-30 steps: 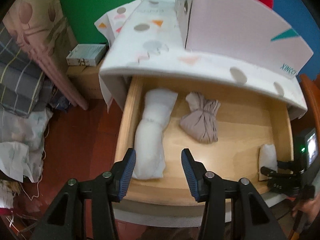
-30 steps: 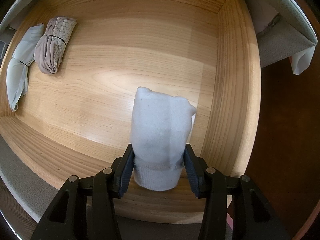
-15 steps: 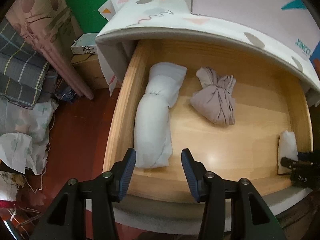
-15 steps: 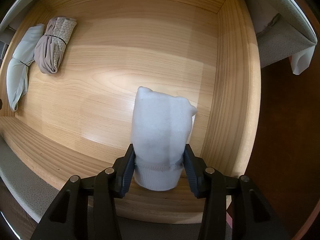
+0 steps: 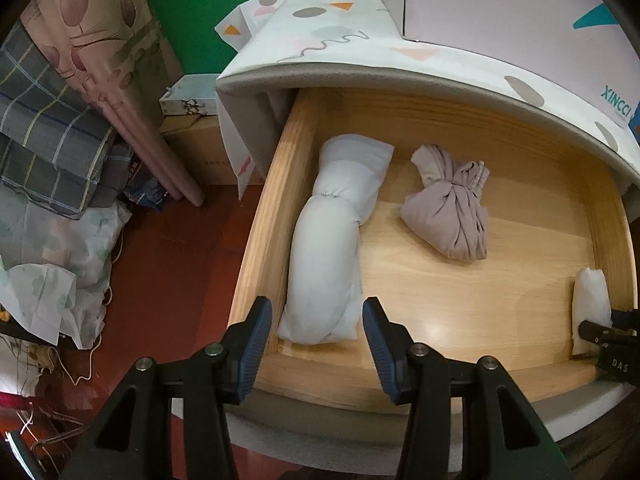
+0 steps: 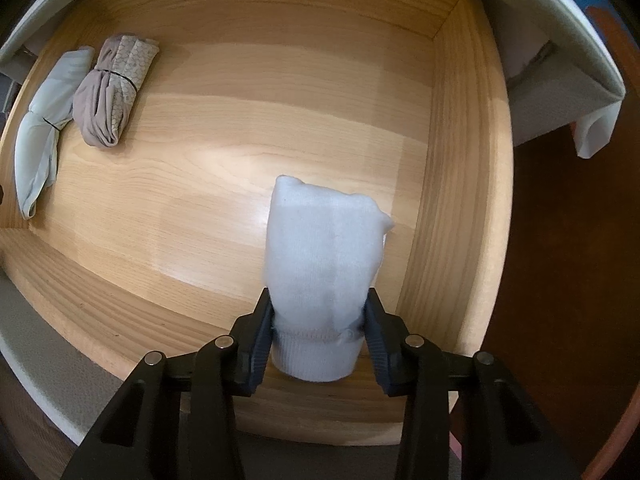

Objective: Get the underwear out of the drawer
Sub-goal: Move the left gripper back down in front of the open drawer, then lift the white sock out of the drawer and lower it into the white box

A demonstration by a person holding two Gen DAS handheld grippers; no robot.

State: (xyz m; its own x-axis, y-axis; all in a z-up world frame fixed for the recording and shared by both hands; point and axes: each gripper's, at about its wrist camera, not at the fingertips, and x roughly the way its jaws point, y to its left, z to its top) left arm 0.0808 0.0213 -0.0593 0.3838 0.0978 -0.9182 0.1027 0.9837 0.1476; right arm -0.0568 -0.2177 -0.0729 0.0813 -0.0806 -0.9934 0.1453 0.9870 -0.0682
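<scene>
Pointing straight down into the drawer, the right gripper was clamped on a white rolled garment, its two jaws pressing in on the ribbed lower end of the roll. The jaws had just been closing further on that roll, and the fabric was visibly pinched between the pads. The roll lay in the near right corner of the wooden drawer, just beside the right-hand wall.

The left gripper hung above the near left corner of the same drawer, tilted steeply downward. Its jaws stood apart with nothing between them. Directly past its fingertips lay a long pale rolled bundle, tied round at a narrow waist and lying along the left wall. This bundle was not touched.

To the right of the pale bundle, and apart from it, sat a taupe knotted bundle on the drawer floor. In the right wrist view both showed at the far left, the pale bundle touching the taupe one.

The drawer stood pulled out from under a white patterned cover. On the red floor to the left were folded plaid bedding and a pink curtain.
</scene>
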